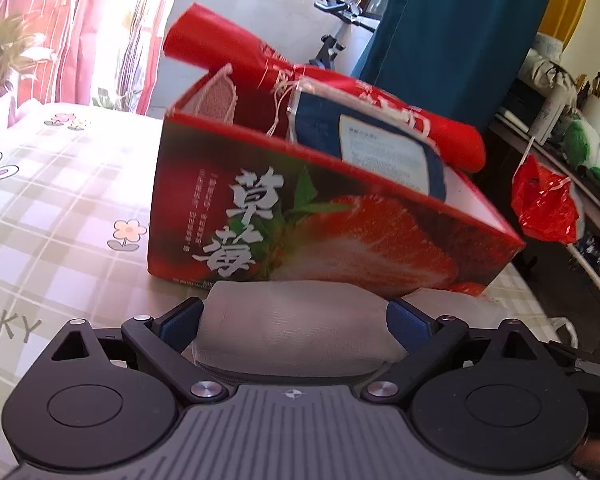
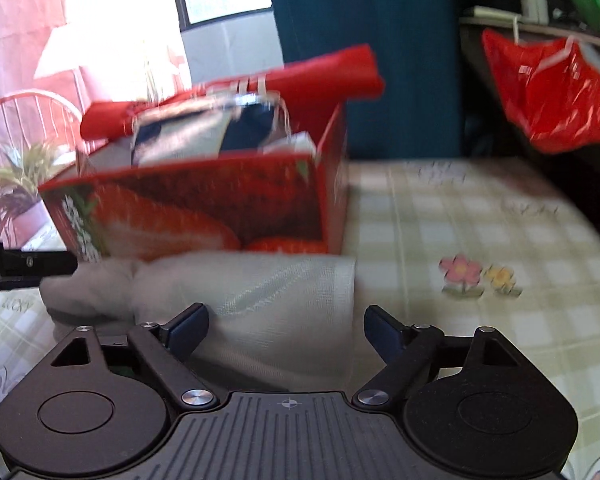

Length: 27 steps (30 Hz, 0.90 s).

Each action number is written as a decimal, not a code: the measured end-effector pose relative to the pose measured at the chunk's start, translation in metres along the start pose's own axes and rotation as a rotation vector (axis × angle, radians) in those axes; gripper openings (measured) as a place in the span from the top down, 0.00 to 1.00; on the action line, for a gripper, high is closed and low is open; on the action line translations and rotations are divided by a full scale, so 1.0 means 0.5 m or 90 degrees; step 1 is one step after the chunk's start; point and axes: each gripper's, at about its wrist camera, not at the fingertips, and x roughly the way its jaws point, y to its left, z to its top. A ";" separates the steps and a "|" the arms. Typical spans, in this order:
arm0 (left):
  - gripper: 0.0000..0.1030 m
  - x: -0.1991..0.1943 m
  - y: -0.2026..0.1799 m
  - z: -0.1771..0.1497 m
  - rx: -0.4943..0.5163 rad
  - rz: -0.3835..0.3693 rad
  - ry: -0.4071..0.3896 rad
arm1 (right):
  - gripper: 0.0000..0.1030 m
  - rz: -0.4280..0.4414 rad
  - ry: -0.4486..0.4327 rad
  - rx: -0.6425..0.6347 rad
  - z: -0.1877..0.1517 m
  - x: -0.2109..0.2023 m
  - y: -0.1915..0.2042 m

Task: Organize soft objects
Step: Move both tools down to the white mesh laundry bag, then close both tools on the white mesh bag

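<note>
I have both tools down at the pale grey rolled mesh cloth [image 1: 296, 320], which lies on the checked, flower-printed worktop [image 1: 60, 184] right against the front of the red strawberry-printed cardboard box [image 1: 300, 216]. My left tool [image 1: 296, 318] stands spread wide with the roll filling the gap; I cannot tell whether its blue pads actually press. My right tool [image 2: 286, 330] is spread apart over the roll's other end [image 2: 260, 300], the right pad clear of it. The soft roll could sag or unfurl if I lift unevenly. The box wall blocks any forward push, and it is already crowded with a red fabric bundle [image 1: 324, 92] and a navy packaged cloth [image 1: 364, 144].
</note>
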 end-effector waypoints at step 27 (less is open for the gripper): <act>0.43 -0.003 -0.014 -0.073 0.034 -0.001 0.007 | 0.45 0.055 -0.014 -0.022 -0.068 0.037 0.001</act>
